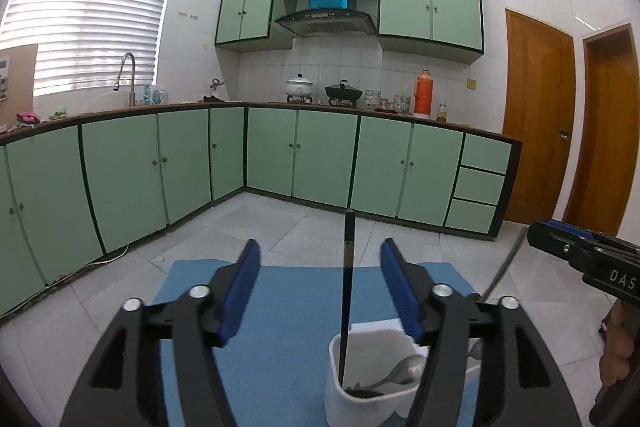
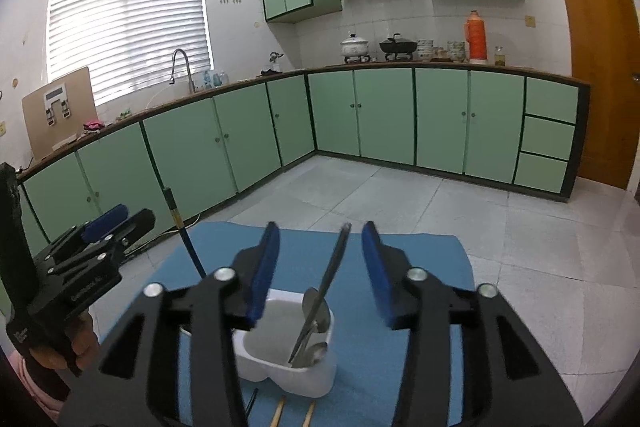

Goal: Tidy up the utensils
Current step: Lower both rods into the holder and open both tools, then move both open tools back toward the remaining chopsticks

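I read this as the release step: two utensils stand in the white holder [image 2: 280,355], which sits on the blue mat [image 2: 420,267] on the tiled floor, and neither is gripped.

My left gripper [image 1: 320,287] has its jaws apart, the blue pads [image 1: 240,291] well clear of the black chopstick [image 1: 347,283] that rises between them. The chopstick's lower end rests inside the holder, and it leans only slightly. My right gripper [image 2: 320,267] is likewise parted, though less widely, and the metal knife [image 2: 326,287] leans between its pads without touching either one. A spoon [image 1: 400,373] lies low in the same holder, its bowl near the knife's foot.

Both hands point forward and somewhat down over the holder, side by side, the left one slightly farther left. A hand [image 2: 76,347] shows under the left gripper's handle in the right wrist view.

Next, I judge, I must draw both grippers back and up without brushing the upright utensils, since a nudge could tip them or the holder. Then I would go for the wooden chopsticks [image 2: 294,411], whose ends show on the mat just near the holder, beside a thin dark stick I cannot identify.
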`<move>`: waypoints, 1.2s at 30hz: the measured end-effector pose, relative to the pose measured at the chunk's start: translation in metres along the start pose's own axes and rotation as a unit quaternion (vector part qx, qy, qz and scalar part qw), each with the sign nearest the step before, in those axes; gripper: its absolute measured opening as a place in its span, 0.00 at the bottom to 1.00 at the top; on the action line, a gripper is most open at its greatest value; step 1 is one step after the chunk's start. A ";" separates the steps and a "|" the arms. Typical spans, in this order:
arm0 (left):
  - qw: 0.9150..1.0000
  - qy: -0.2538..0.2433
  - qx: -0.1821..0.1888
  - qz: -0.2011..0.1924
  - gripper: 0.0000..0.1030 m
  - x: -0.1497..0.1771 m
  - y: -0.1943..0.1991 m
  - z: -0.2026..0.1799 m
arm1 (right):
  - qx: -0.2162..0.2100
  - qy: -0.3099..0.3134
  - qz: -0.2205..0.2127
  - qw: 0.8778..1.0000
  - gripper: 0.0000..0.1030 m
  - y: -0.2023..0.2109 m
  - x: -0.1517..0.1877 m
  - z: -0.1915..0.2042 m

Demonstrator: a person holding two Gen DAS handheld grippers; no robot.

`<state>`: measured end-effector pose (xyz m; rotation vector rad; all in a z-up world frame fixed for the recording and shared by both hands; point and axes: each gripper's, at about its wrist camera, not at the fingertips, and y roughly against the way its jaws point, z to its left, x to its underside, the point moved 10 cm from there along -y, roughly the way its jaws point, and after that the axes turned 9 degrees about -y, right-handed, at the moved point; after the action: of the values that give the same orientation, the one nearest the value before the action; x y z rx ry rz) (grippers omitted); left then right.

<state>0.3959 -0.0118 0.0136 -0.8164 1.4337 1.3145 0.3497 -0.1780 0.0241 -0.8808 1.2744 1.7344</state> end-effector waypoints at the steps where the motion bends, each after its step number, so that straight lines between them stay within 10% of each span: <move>1: 1.000 -0.002 0.000 -0.003 0.68 0.001 0.005 0.000 | 0.002 0.002 -0.005 1.000 0.53 0.004 0.001 -0.001; 11: 0.999 -0.012 -0.001 -0.029 0.92 0.028 0.061 -0.011 | 0.021 0.032 -0.044 0.998 0.92 0.050 0.039 -0.001; 36: 0.997 0.002 -0.046 0.061 0.94 0.221 0.175 -0.018 | 0.100 0.002 0.001 0.995 0.95 0.132 0.272 -0.010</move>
<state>0.1660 0.0336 -0.1435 -0.8023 1.4553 1.4809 0.1125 -0.1587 -0.1620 -0.7665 1.4230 1.5759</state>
